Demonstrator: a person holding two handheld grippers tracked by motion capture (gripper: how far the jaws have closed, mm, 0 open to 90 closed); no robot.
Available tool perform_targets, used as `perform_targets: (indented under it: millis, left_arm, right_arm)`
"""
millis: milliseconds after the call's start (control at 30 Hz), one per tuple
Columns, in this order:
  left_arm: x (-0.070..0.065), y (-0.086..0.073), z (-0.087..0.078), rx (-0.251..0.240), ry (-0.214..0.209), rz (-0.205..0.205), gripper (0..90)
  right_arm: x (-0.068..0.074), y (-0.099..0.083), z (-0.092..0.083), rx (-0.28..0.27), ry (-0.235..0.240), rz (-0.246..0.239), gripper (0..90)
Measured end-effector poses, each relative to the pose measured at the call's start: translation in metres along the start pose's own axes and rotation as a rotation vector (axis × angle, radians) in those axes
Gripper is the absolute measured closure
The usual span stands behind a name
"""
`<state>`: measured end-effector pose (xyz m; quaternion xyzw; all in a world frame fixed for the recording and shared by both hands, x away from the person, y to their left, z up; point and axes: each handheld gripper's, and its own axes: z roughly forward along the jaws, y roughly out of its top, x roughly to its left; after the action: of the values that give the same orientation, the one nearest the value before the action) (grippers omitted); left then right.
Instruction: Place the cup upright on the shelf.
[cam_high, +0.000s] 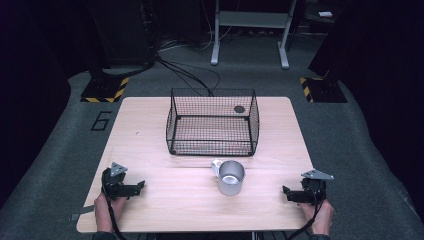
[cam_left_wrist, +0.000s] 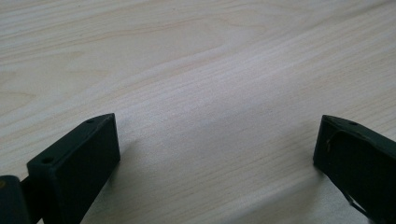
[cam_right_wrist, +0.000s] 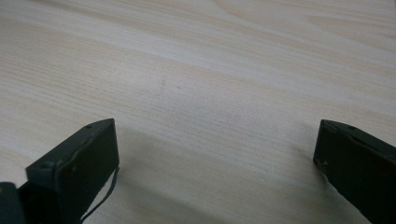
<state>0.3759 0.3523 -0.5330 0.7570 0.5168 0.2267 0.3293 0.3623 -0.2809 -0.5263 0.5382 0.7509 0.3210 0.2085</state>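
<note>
Centrally, the cup (cam_high: 231, 177) stands between the left gripper (cam_high: 140, 186) and right gripper (cam_high: 286, 192), touching neither; both gape open. Its inside is seemingly empty, though glare blurs it.

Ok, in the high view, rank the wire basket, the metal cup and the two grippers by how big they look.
1. Wire basket, clearly largest.
2. Metal cup.
3. Left gripper and right gripper: they look alike in size and close to the cup, so that ranking is unsure.

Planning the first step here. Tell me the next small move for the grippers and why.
Probably bring the right gripper in toward the metal cup. The cup stands upright and untouched on the wooden table, just in front of the wire basket. Both grippers rest open near the table's front corners, and the right gripper view shows bare wood between its jaws; the left gripper sits somewhat farther off.
</note>
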Motion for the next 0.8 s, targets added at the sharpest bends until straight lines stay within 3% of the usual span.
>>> perform_targets:
  millis: [200, 800]
  left_arm:
    - [0.0, 0.0, 0.0, 0.001, 0.0, 0.0, 0.4]
    - [0.0, 0.0, 0.0, -0.001, 0.002, -0.004, 0.5]
  right_arm:
    - [0.004, 0.005, -0.008, -0.004, -0.003, -0.009, 0.0]
    - [0.036, 0.031, -0.037, -0.029, 0.075, -0.075, 0.0]
